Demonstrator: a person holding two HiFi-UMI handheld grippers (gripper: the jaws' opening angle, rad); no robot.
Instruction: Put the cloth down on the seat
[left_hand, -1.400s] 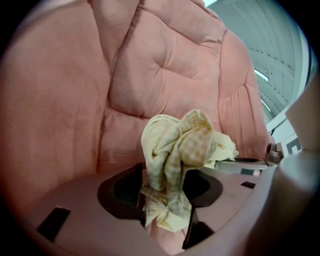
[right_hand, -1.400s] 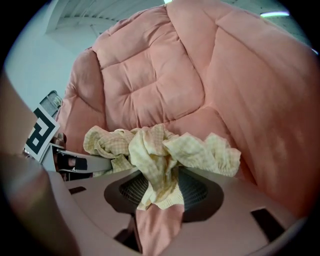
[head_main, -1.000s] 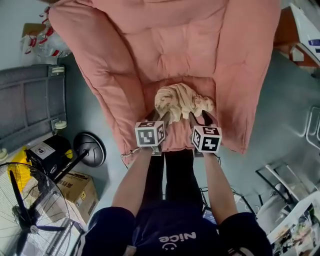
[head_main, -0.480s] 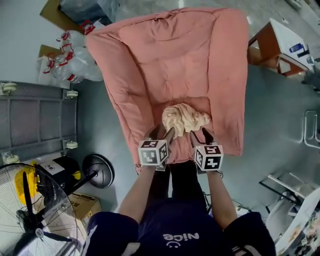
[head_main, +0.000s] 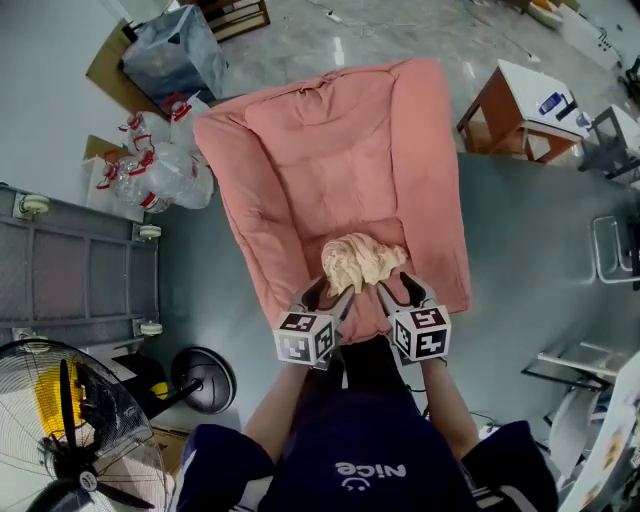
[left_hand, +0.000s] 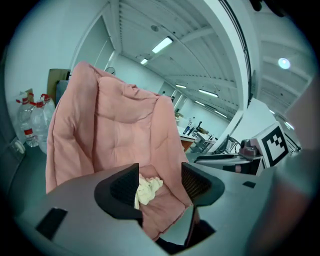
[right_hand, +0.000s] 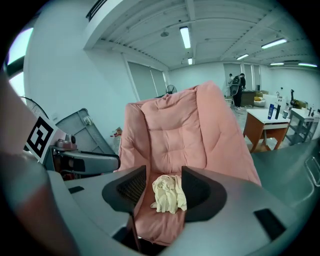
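Note:
A crumpled cream cloth (head_main: 360, 262) lies loose on the seat of the pink padded chair (head_main: 335, 150). It also shows in the left gripper view as the cloth (left_hand: 148, 190) and in the right gripper view as the cloth (right_hand: 169, 194). My left gripper (head_main: 330, 293) hovers at the seat's front edge, just short of the cloth, its jaws open and empty. My right gripper (head_main: 400, 287) is beside it, also open with nothing between its jaws. In both gripper views the cloth sits beyond the jaws, not between them.
A wooden side table (head_main: 520, 100) with a white top stands right of the chair. Plastic bottles (head_main: 160, 165) and a bagged bundle (head_main: 175, 50) lie to the left. A grey cart (head_main: 70, 270), a fan (head_main: 70, 430) and a round stand base (head_main: 205, 378) are lower left.
Both grippers have drawn back from the cloth toward the seat's front edge. The cloth stays on the seat. The head view has pulled away, showing more of the room.

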